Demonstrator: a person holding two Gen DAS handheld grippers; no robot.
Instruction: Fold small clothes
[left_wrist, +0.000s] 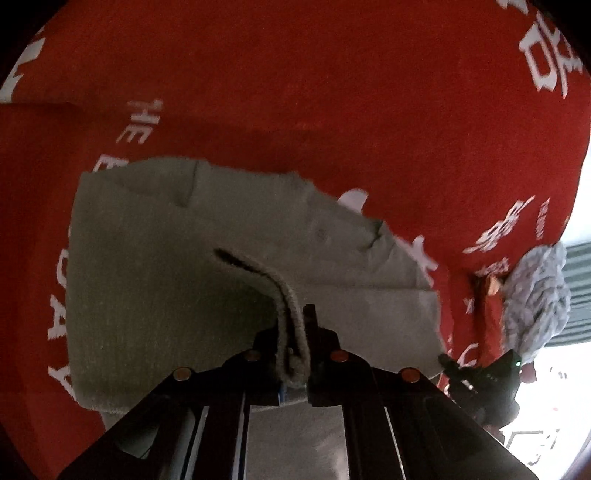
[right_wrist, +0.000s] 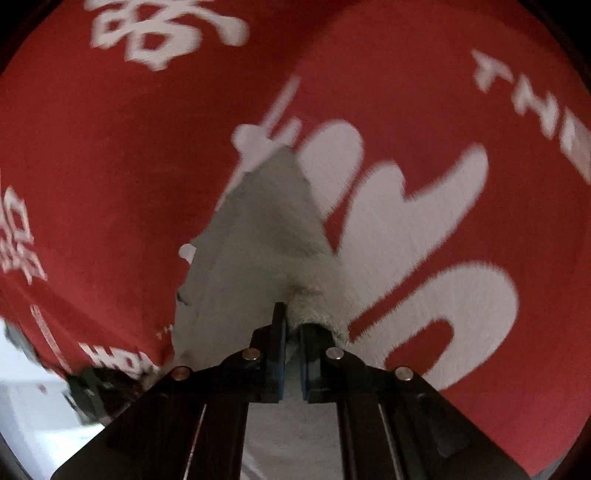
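Nearest the lens, the left gripper (left_wrist: 295, 332) was clamped on a thick hem of the grey garment (left_wrist: 166, 266); the right gripper (right_wrist: 291, 328) pinched another edge. Most of the cloth lay on the red printed cover (left_wrist: 332, 92). Judged soft, light and limp, it was best gripped at hems and corners.

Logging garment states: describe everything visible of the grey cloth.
The grey cloth looks like soft, fuzzy knit with a thick hemmed edge. It lies partly spread on the red printed cover, creased, one edge lifted. The left gripper pinches that raised hem; the right gripper clamps another bunched edge, pulling the fabric into a taut peak.
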